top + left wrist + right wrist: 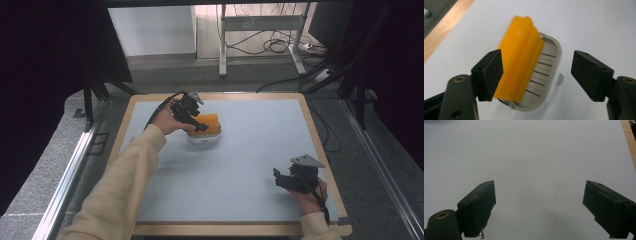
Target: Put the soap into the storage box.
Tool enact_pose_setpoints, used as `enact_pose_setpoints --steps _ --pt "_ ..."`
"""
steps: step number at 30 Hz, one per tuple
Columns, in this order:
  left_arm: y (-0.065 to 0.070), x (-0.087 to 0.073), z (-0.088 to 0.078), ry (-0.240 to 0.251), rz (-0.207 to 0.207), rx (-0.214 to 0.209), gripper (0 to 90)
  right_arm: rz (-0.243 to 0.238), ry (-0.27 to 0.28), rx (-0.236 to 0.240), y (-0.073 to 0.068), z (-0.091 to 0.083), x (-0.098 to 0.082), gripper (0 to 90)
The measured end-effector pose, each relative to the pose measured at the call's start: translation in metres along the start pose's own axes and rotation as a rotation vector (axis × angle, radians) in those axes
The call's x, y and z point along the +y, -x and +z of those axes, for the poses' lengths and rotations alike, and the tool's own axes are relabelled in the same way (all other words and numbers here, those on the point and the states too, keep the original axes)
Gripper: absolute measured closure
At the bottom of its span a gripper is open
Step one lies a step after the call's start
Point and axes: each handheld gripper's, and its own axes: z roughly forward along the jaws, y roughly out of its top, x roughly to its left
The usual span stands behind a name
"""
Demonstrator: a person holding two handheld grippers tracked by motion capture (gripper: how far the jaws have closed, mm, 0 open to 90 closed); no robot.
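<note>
Nearest the high view's camera, a cream-sleeved left forearm (pixel 117 185) is reaching up from the bottom edge toward the far left part of the pale grey, wood-edged surface (pixel 250 150).

Left hand-held gripper (pixel 192 119): black, two-jawed, cable trailing behind it, sitting in the left hand (pixel 167 120). It is hovering just over the soap dish. In the left gripper view its jaws are standing wide apart, with nothing pressed between the pads; the left pad is appearing just beside the orange bar, and whether it is touching cannot be told.

Orange rectangular bar of soap (pixel 520 57): lying in the dish, along its left side as the left gripper view shows it, slightly blurred. In the high view it is sitting on the far left part of the surface (pixel 210 121).

White oval slotted soap dish (pixel 549 75): resting flat on the surface, carrying the orange bar, its dark drain slots showing on the uncovered side.

Right hand-held gripper (pixel 282 179): black, with a grey three-cornered plate on top, sitting in the right hand (pixel 307 192) near the front right corner of the surface, well apart from the dish. In the right gripper view its jaws are standing open over bare grey surface, holding nothing.
</note>
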Motion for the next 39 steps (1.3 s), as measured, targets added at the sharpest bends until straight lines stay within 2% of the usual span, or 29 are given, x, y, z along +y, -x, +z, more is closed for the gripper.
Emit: enact_pose_setpoints --steps 3,6,8,12,14,15,16,17,19,21,23,25,26,30,39 --pt "0.009 -0.012 -0.007 0.022 -0.033 0.029 24.4 0.001 0.003 0.002 0.0 -0.001 0.0 11.8" --pt "0.015 -0.019 -0.011 0.036 -0.032 0.025 23.8 -0.001 0.003 0.001 -0.001 -0.001 0.0 11.8" --pt "0.022 -0.028 -0.014 0.046 -0.026 0.037 23.7 0.001 0.011 -0.001 -0.001 -0.002 0.0 11.9" --pt "0.037 -0.046 -0.018 0.068 -0.054 0.059 23.7 -0.006 0.025 0.013 -0.003 -0.003 0.001 11.9" --pt "0.044 -0.056 -0.021 0.065 -0.062 0.066 23.7 -0.007 0.026 0.019 -0.003 -0.003 0.001 11.9" --pt "0.052 -0.064 -0.021 0.055 -0.061 0.084 23.4 -0.012 0.03 0.029 -0.004 -0.003 0.001 11.8" --pt "0.052 -0.064 -0.021 0.055 -0.061 0.084 23.4 -0.012 0.03 0.029 -0.004 -0.003 0.001 11.8" --pt "0.057 -0.069 -0.022 0.048 -0.051 0.095 23.4 -0.015 0.03 0.03 -0.005 -0.003 0.001 11.7" --pt "0.067 -0.082 -0.023 0.066 -0.055 0.085 22.6 -0.022 0.03 0.041 -0.007 -0.003 0.001 11.6" --pt "0.07 -0.087 -0.023 0.065 -0.056 0.084 22.6 -0.024 0.03 0.041 -0.007 -0.003 0.001 11.6" --pt "0.075 -0.098 -0.023 0.057 -0.059 0.106 21.9 -0.026 0.028 0.048 -0.007 -0.003 0.0 11.6" --pt "0.08 -0.113 -0.021 0.056 -0.081 0.118 21.9 -0.024 0.029 0.049 -0.007 -0.002 0.0 11.6" --pt "0.08 -0.113 -0.021 0.056 -0.081 0.118 21.9 -0.024 0.029 0.049 -0.007 -0.002 0.0 11.6" --pt "0.086 -0.138 -0.022 0.049 -0.117 0.129 22.2 -0.028 0.023 0.054 -0.008 -0.001 0.0 11.6" --pt "0.094 -0.163 -0.029 0.062 -0.16 0.146 22.4 -0.046 0.017 0.061 -0.01 0.001 0.0 11.6"
